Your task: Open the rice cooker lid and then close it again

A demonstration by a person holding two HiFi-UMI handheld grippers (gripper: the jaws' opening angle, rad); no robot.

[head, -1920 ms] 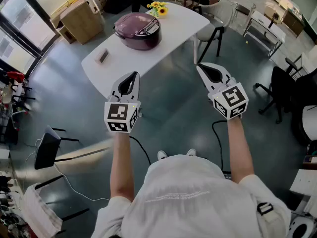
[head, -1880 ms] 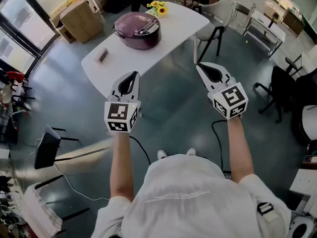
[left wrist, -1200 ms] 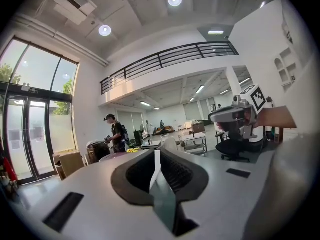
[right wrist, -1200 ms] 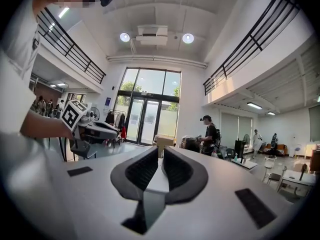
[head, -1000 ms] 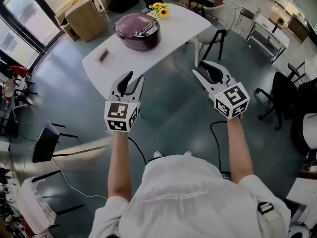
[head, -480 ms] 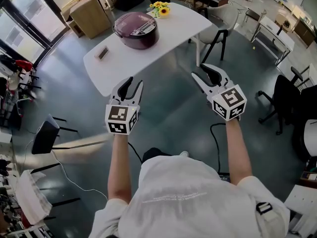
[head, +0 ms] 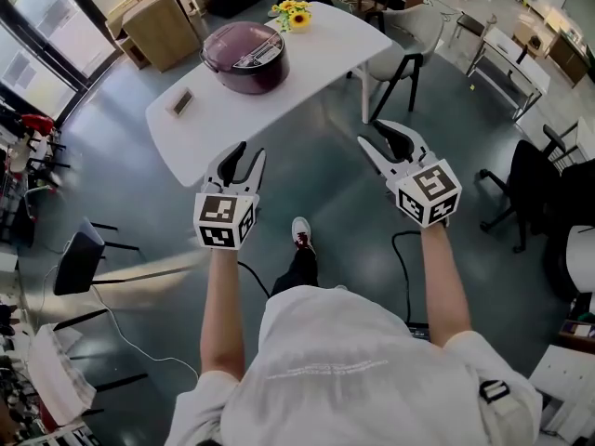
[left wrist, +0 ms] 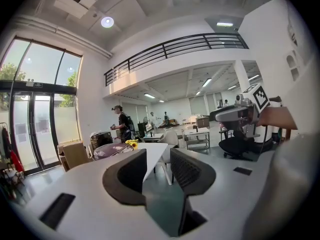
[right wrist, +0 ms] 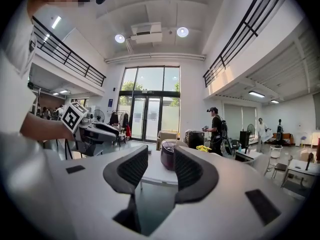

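The purple rice cooker (head: 244, 57), its lid down, stands on the far part of the white table (head: 316, 49). Both grippers hang in the air short of the table's near edge, well away from the cooker. My left gripper (head: 244, 156) is open and empty. In the left gripper view the cooker (left wrist: 107, 150) shows left of the left gripper (left wrist: 157, 160). My right gripper (head: 379, 142) is also empty, and its jaws are closing slightly. In the right gripper view the cooker (right wrist: 167, 156) appears far off between the jaws of the right gripper (right wrist: 160, 166).
On the table lie a small dark flat device (head: 179, 103) near the left end and yellow flowers (head: 291, 14) behind the cooker. A chair (head: 402, 63) stands at the table's right. A wooden cabinet (head: 153, 26) and a black chair (head: 79, 263) are to the left.
The person has stepped towards the table, and a shoe now shows below the grippers. Both grippers have come forward and slightly down. The cooker lid stays shut.
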